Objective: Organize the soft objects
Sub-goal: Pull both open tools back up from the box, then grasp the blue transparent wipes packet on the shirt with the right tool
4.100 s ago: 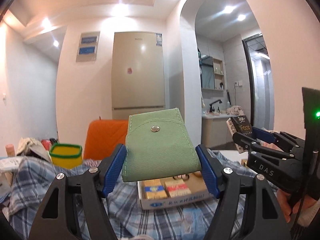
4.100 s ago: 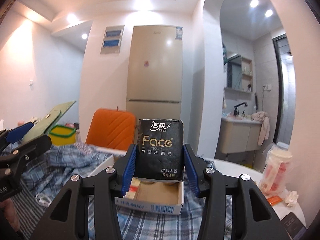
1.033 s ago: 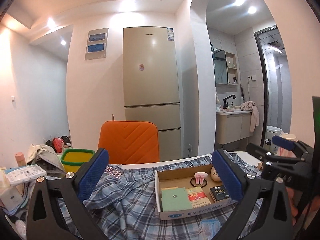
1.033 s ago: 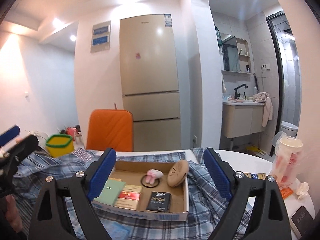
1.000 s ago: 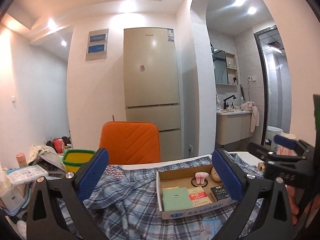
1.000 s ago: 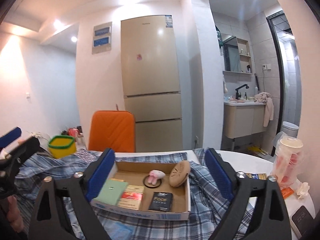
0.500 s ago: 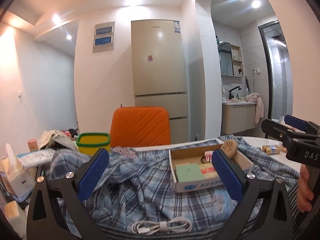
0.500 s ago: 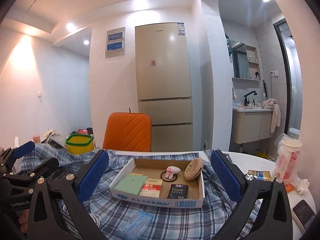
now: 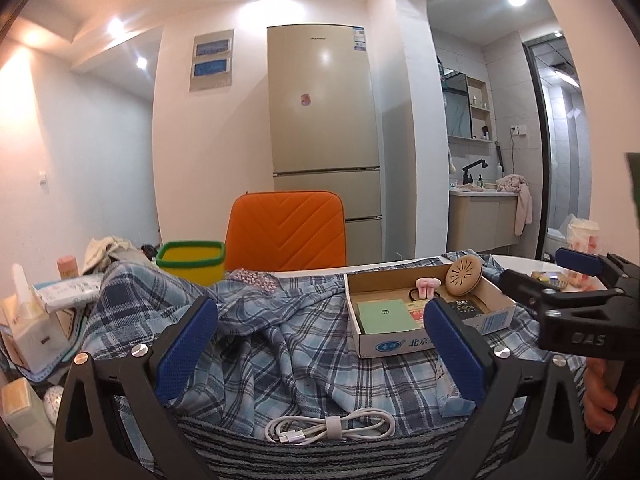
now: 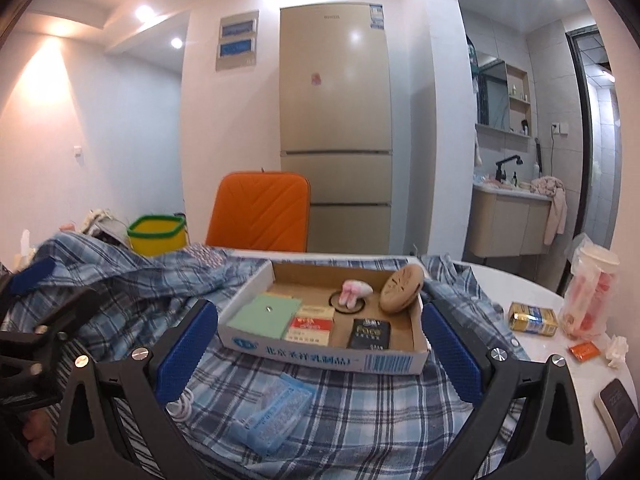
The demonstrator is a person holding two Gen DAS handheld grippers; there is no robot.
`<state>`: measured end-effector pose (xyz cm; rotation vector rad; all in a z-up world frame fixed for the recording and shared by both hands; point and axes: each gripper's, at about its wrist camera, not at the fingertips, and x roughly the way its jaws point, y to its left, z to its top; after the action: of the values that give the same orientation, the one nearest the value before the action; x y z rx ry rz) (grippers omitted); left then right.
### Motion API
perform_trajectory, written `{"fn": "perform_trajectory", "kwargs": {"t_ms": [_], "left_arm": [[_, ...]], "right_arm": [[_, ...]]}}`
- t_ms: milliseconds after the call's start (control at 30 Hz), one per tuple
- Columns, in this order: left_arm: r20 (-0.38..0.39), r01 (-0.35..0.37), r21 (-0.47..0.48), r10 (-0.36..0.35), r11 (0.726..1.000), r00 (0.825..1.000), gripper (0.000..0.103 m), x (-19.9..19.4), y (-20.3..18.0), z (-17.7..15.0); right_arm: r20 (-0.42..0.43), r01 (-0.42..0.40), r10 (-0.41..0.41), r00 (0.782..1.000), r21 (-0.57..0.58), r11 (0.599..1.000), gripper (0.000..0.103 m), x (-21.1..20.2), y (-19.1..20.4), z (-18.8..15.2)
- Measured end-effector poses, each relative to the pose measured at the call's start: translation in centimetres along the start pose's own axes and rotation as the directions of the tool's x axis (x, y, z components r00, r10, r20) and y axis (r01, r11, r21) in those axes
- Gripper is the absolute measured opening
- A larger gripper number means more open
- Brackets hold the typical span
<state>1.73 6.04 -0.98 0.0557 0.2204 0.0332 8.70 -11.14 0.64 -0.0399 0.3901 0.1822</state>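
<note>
Green snap-button fabric pouch lies inside a shallow cardboard box on blue plaid cloth; left claw and right claw both spread, empty.

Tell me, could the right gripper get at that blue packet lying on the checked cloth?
Probably yes. The right gripper is open and empty, and the blue packet lies uncovered on the cloth just below its fingers, in front of the box.

An orange chair is standing at the table's far edge, with a tall fridge behind it. A phone is lying at the table's right edge, near a yellow packet.
</note>
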Motion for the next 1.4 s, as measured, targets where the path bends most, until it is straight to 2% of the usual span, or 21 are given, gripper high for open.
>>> {"fn": "perform_trajectory", "kwargs": {"t_ms": [100, 267, 333, 433, 500, 600, 667, 733, 833, 900, 1000, 1167, 1267, 1400], "left_arm": [[-0.01, 0.005, 0.022, -0.005, 1.0, 1.0, 0.102, 0.2, -0.4, 0.0], [-0.042, 0.018, -0.016, -0.019, 1.0, 0.999, 0.102, 0.8, 0.3, 0.0], [-0.052, 0.017, -0.022, -0.018, 1.0, 0.998, 0.102, 1.0, 0.4, 0.0], [-0.067, 0.016, -0.016, -0.017, 1.0, 0.998, 0.102, 1.3, 0.3, -0.1], [-0.076, 0.016, -0.013, -0.017, 1.0, 0.997, 0.102, 1.4, 0.2, -0.1], [-0.085, 0.015, -0.015, -0.016, 1.0, 0.996, 0.102, 1.6, 0.2, -0.2], [-0.096, 0.014, -0.016, -0.016, 1.0, 0.995, 0.102, 1.7, 0.3, -0.3], [-0.107, 0.015, -0.016, -0.017, 1.0, 0.994, 0.102, 2.0, 0.2, -0.3], [-0.116, 0.018, -0.019, -0.02, 1.0, 0.993, 0.102, 2.1, 0.3, -0.3], [-0.117, 0.018, -0.02, -0.02, 1.0, 0.993, 0.102, 2.1, 0.3, -0.4], [-0.115, 0.018, -0.019, -0.02, 1.0, 0.993, 0.102, 2.1, 0.3, -0.3], [-0.115, 0.019, -0.021, -0.021, 1.0, 0.993, 0.102, 2.1, 0.4, -0.4], [-0.12, 0.02, -0.019, -0.022, 1.0, 0.993, 0.102, 2.2, 0.4, -0.4], [-0.118, 0.02, -0.019, -0.022, 1.0, 0.993, 0.102, 2.1, 0.4, -0.3]], "right_arm": [[-0.048, -0.007, 0.007, 0.999, -0.002, 1.0, 0.103, 1.0, 0.0, -0.2], [-0.125, -0.057, 0.054, 0.991, -0.013, 0.998, 0.103, 2.3, 0.3, -0.5], [-0.178, -0.098, 0.093, 0.98, -0.021, 0.995, 0.103, 3.1, 0.6, -0.8], [-0.29, -0.172, 0.152, 0.945, -0.047, 0.984, 0.101, 4.6, 1.6, -1.6], [-0.335, -0.165, 0.131, 0.933, -0.074, 0.983, 0.096, 5.2, 2.2, -2.2], [-0.374, -0.157, 0.12, 0.92, -0.072, 0.985, 0.095, 5.9, 2.2, -2.7], [-0.423, -0.156, 0.113, 0.899, -0.069, 0.985, 0.094, 6.6, 2.2, -3.1], [-0.468, -0.151, 0.102, 0.878, -0.068, 0.986, 0.087, 7.3, 2.3, -3.5], [-0.457, -0.154, 0.119, 0.882, -0.039, 0.987, 0.067, 7.2, 1.7, -3.4], [-0.449, -0.139, 0.117, 0.886, -0.017, 0.99, 0.04, 7.1, 1.2, -3.3], [-0.467, -0.141, 0.133, 0.874, 0.018, 0.99, 0.014, 7.4, 0.6, -3.4], [-0.488, -0.193, 0.173, 0.856, 0.009, 0.981, 0.01, 7.8, 1.5, -3.7], [-0.546, -0.23, 0.186, 0.817, -0.013, 0.973, 0.009, 8.7, 2.3, -4.4], [-0.551, -0.236, 0.194, 0.812, -0.005, 0.972, 0.009, 8.9, 2.3, -4.7]]}}
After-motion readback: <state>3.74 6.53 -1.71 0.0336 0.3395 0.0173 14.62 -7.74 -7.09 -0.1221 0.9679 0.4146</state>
